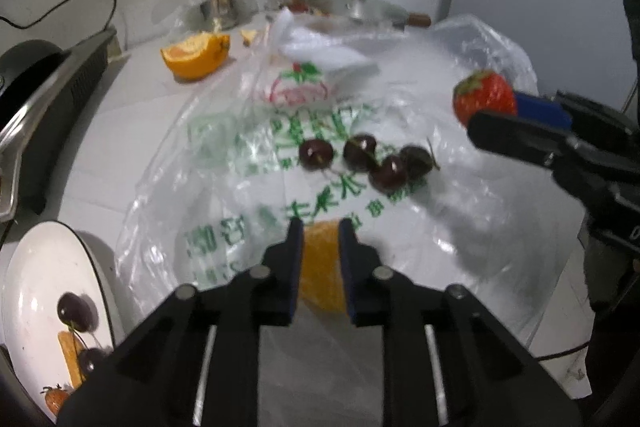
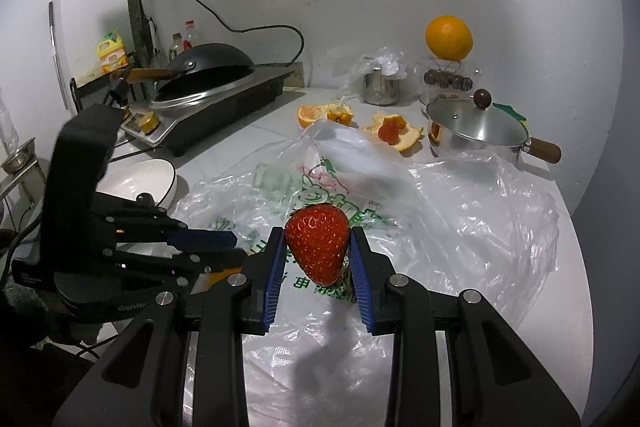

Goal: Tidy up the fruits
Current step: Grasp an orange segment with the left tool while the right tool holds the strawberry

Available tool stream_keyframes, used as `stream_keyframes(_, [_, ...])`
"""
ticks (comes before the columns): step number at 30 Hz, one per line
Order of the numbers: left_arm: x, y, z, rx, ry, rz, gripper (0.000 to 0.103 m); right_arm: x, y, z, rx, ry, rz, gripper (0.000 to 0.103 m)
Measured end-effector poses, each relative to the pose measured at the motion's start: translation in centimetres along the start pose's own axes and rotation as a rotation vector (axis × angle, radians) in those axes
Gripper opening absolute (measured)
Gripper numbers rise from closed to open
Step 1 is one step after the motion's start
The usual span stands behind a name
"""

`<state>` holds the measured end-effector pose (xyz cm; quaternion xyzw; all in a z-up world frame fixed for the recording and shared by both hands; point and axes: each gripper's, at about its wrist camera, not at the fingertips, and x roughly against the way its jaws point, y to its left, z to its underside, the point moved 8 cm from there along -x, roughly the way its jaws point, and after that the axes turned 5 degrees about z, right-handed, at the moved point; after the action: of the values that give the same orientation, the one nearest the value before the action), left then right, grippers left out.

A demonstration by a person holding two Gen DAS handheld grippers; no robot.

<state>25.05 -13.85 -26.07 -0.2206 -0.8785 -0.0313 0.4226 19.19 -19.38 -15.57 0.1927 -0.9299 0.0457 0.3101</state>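
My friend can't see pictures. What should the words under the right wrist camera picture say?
The right gripper holds a red strawberry between its blue pads above a crinkly clear plastic bag on a white counter. The left gripper is beside it, and a whole orange and a lidded steel pot sit farther back.
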Motion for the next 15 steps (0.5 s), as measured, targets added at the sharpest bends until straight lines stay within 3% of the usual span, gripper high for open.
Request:
stream_keyframes(3, [-0.3,-0.1,0.5,-0.004,0.013,-0.006,0.043,0.0,0.0,0.2,-0.002,0.004,-0.001,0.034])
stream_keyframes(4, [-0.6,-0.2,0.7,-0.012,0.021,-0.003,0.056,0.0,0.0,0.2,-0.002,0.005,-0.002,0.034])
stream_keyframes(5, [-0.8,-0.4,0.9,-0.016,0.026,0.003,0.057,-0.1,0.0,0.1,-0.002,0.005,-0.002,0.034])
stream_keyframes(11, [-2.1,-0.4,1.5,-0.035,0.053,0.012,0.055,-0.1,-0.2,0.3,-0.009,0.006,0.004,0.034])
stream_keyframes(12, [-2.2,-0.4,1.5,-0.041,0.053,0.013,0.051,-0.1,-0.4,0.4,-0.011,0.007,0.006,0.034])
stream_keyframes(14, [-2.1,-0.3,1.4,-0.058,0.046,-0.006,0.031,-0.1,-0.5,0.5,-0.015,0.011,0.009,0.034])
stream_keyframes(15, [-2.1,-0.2,1.4,-0.057,0.047,-0.006,0.03,-0.1,-0.6,0.6,-0.017,0.012,0.01,0.034])
